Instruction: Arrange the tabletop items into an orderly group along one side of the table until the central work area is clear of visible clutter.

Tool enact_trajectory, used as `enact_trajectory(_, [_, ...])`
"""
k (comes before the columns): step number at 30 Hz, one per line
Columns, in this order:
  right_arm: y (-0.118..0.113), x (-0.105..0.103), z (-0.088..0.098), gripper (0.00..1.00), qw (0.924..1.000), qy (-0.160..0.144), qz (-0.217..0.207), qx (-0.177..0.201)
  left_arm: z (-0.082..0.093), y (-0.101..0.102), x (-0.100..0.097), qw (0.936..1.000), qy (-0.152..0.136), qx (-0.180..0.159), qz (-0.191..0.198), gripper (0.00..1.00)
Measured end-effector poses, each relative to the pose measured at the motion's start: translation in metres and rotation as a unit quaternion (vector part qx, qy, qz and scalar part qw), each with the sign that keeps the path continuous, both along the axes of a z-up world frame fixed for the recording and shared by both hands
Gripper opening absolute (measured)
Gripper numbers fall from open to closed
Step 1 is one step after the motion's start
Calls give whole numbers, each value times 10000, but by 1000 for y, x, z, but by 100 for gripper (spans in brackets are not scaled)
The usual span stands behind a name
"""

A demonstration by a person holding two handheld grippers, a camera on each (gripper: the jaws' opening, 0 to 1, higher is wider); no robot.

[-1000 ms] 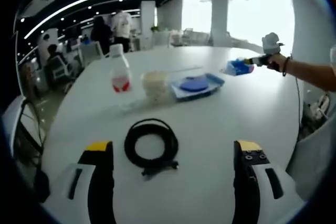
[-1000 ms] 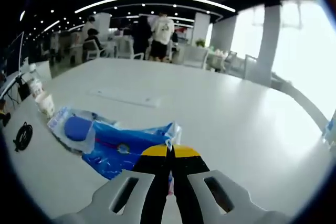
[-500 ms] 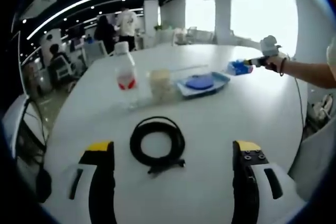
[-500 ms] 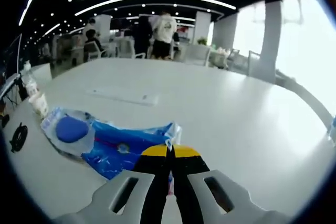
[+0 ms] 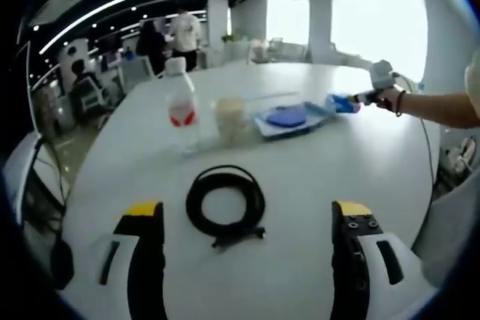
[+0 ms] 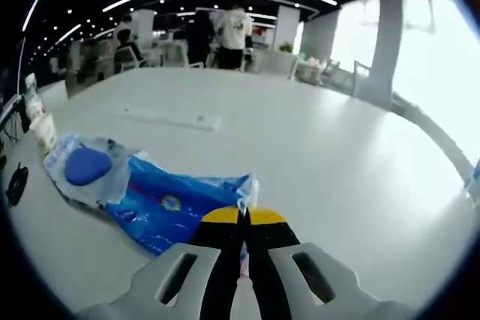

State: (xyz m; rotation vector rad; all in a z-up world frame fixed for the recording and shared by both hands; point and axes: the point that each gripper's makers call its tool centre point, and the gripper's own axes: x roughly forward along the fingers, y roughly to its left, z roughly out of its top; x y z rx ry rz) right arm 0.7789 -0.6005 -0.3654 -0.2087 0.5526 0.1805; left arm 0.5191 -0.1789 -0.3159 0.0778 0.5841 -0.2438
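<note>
Blue packet [image 6: 176, 207] pinched by closed right gripper [image 6: 241, 219]

The left gripper [image 5: 247, 219] held its jaws wide apart at the bottom of its view. The right gripper [image 6: 242, 219] had its jaws pressed together (yellow tips touching). A bare forearm [image 5: 442, 106] reached in from the right edge.

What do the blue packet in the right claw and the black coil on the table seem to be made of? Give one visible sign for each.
Blue packet: probably thin glossy plastic film; it crinkles and reflects light where the right claw pinches it.
Black coil: likely rubber- or plastic-sheathed cable; matte black and looped in neat rings.
</note>
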Motion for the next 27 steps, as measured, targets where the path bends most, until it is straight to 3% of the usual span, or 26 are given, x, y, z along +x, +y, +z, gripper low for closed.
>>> enact_trajectory(4, [-2,-2,-1,2,9992,-16,-158,359,0,0,-1,10000,7,20,-18,89])
enact_trajectory(10, [2,4,11,6,9986,-314,-52,433,-2,-1,-2,10000,34,19,-58,90])
enact_trajectory(18, [3,0,8,15,9987,-219,18,465,-1,-1,-2,10000,31,19,-38,89])
enact_trajectory(27, [-4,5,16,29,9979,-356,-45,537,-1,-2,-2,10000,34,14,-34,90])
